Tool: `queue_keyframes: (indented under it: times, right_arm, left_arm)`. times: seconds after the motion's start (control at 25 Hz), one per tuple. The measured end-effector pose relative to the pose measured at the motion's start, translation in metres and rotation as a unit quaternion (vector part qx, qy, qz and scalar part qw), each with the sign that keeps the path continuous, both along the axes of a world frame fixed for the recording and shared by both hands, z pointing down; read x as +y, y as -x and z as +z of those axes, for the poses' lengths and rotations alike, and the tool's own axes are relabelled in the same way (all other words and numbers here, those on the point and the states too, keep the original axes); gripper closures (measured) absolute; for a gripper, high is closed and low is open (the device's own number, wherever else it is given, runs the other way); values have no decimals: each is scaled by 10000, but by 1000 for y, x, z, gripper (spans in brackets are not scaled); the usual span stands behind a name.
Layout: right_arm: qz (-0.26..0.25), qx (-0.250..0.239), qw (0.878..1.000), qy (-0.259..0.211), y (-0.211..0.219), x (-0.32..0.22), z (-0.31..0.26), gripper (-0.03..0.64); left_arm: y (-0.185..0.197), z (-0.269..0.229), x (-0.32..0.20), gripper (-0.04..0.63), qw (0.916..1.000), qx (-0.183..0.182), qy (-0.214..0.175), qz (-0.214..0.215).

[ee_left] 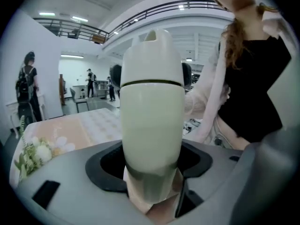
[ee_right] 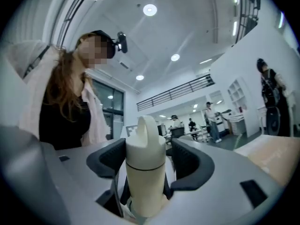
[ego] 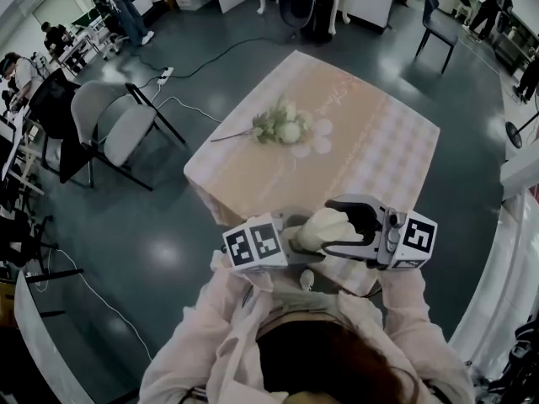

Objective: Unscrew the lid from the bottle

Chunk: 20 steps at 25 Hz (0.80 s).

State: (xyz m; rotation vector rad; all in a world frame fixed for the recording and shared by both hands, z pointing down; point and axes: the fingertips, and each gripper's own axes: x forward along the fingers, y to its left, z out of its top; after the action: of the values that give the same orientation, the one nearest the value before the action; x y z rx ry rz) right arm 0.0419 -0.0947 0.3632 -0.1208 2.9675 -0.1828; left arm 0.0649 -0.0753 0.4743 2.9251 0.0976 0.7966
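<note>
Glossy grey floor (ego: 168, 251) spreads round a small square table in a peach checked cloth (ego: 379, 150), which carries only a spray of white flowers (ego: 282, 126). The work isn't on the table. It's up in the air at the person's chest, where I have both tools brought together.

My left gripper (ee_left: 152, 161) is clamped on the lower body of the cream-white plastic bottle (ee_left: 152, 121), with its dark pads hugging both sides. I judge that grip is there to anchor the body against twisting. The rounded white lid with a loop handle (ee_right: 145, 146) sits between the jaws of my right gripper (ee_right: 145, 161), which stand wide. One pad is at the lid's side and a gap shows beside the other, so nothing is gripped for turning.

The seam between lid and body looks closed, so I take the lid as still screwed on. My next move, as I see it, is to close the right jaws squarely on the lid before any rotation, or the smooth plastic may slip.
</note>
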Motion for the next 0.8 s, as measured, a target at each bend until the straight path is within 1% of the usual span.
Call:
queue_keyframes:
  times: [0.08, 0.16, 0.2, 0.24, 0.28, 0.32, 0.36, 0.44, 0.52, 0.56, 0.64, 0.68, 0.72, 0.76, 0.8]
  right_arm:
    - [744, 23, 9965, 369, -3, -20, 6, 285]
    - [1424, 45, 9870, 743, -3, -37, 12, 274]
    - [1717, 68, 9811, 893, -3, -43, 16, 273]
    - [1967, 107, 9754, 995, -3, -48, 19, 275]
    - [2136, 154, 9713, 1034, -3, -51, 22, 294]
    - [2186, 192, 9704, 1014, -3, -52, 24, 322]
    - [2111, 210, 9726, 956, -2, -50, 23, 337]
    - [1679, 207, 9829, 735, 0, -39, 18, 337]
    - [1038, 180, 9940, 309, 2, -21, 9, 337]
    - [707, 154, 9974, 51, 3, -10, 5, 337]
    - [143, 52, 9994, -302, 3, 7, -2, 338]
    - [-49, -17, 9994, -341, 4, 11, -6, 337]
    - [-140, -65, 9994, -325, 3, 13, -9, 338]
    - [-90, -73, 9995, -281, 2, 10, -9, 337]
    - [116, -42, 9997, -211, 0, 4, -7, 335]
  left_arm:
    - [3, 4, -21, 279, 9975, -102, -62, -691]
    - [6, 11, -41, 279, 9899, -287, -174, -1379]
    - [7, 15, -49, 279, 9853, -381, -234, -1647]
    - [8, 18, -55, 279, 9815, -469, -290, -1833]
    - [9, 21, -58, 279, 9790, -544, -334, -1935]
    - [9, 23, -59, 278, 9783, -588, -353, -1956]
    - [9, 23, -57, 279, 9795, -588, -343, -1895]
    - [8, 18, -47, 279, 9868, -483, -264, -1524]
    - [6, 10, -29, 279, 9952, -362, -207, -890]
    - [6, 7, -19, 278, 9977, -324, -227, -546]
    - [5, 1, -4, 278, 9991, -285, -315, 31]
    - [5, -1, 1, 279, 9988, -267, -337, 214]
    - [4, -2, 3, 278, 9987, -240, -335, 285]
    - [4, -3, 1, 278, 9991, -208, -317, 212]
    - [5, -3, -5, 279, 9994, -187, -298, -16]
